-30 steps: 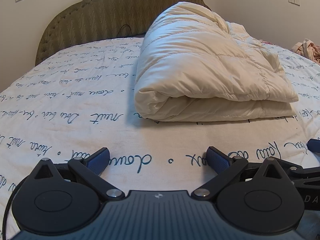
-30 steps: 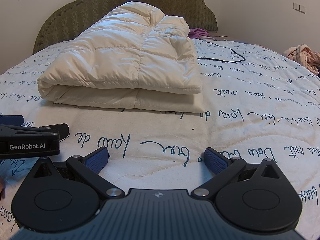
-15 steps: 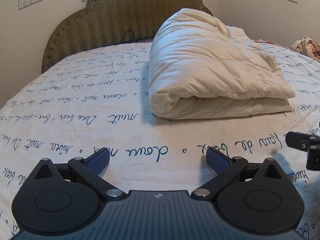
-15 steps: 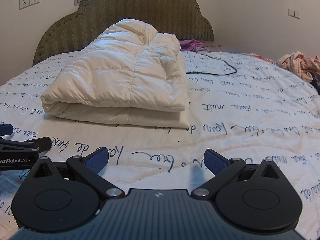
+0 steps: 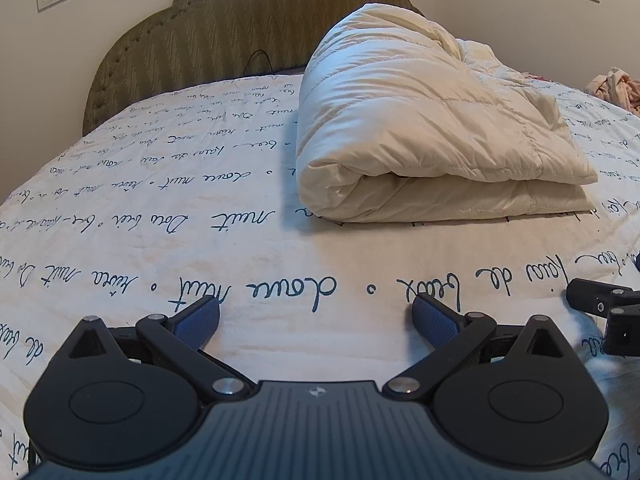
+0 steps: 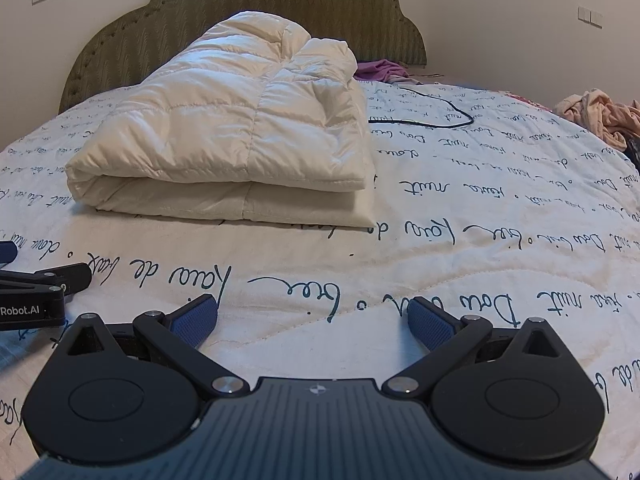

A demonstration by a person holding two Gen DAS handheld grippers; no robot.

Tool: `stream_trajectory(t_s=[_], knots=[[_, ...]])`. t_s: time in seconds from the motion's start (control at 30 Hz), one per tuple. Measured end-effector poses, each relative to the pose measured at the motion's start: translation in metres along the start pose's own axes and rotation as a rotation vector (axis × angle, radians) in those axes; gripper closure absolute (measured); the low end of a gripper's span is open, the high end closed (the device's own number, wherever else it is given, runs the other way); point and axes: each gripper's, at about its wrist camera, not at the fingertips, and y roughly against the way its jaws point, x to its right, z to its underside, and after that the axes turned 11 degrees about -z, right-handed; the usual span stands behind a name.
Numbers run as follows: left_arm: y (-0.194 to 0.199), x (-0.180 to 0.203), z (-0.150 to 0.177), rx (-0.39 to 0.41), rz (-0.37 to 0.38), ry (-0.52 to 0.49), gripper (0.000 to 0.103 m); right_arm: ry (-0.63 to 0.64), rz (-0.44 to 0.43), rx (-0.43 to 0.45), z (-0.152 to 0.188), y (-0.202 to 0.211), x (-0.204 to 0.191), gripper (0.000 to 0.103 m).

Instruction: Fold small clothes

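A cream quilted puffer jacket (image 5: 424, 128) lies folded in a thick bundle on the bed, ahead of both grippers; it also shows in the right wrist view (image 6: 236, 136). My left gripper (image 5: 316, 318) is open and empty, low over the bedspread, short of the jacket. My right gripper (image 6: 312, 318) is open and empty too, in front of the jacket's near right corner. Each gripper shows at the edge of the other's view: the right one (image 5: 600, 304) and the left one (image 6: 44, 284).
The bedspread (image 5: 160, 216) is white with dark script. A green padded headboard (image 6: 256, 4) stands behind. A black cable (image 6: 432, 118) lies right of the jacket. Purple clothes (image 6: 380, 70) and pink clothes (image 6: 600, 116) lie at the far right.
Both grippers have pulled back and risen from the folded jacket, which now sits farther off. The jaws stay open and the jacket has not moved.
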Motion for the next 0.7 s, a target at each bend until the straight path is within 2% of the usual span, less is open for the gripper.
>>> stream_trajectory(t_s=[0.7], knots=[[-0.0026, -0.0010, 0.0011, -0.006, 0.009, 0.011, 0.000, 0.012, 0.005, -0.027, -0.0004, -0.0065, -0.0009, 0.000]])
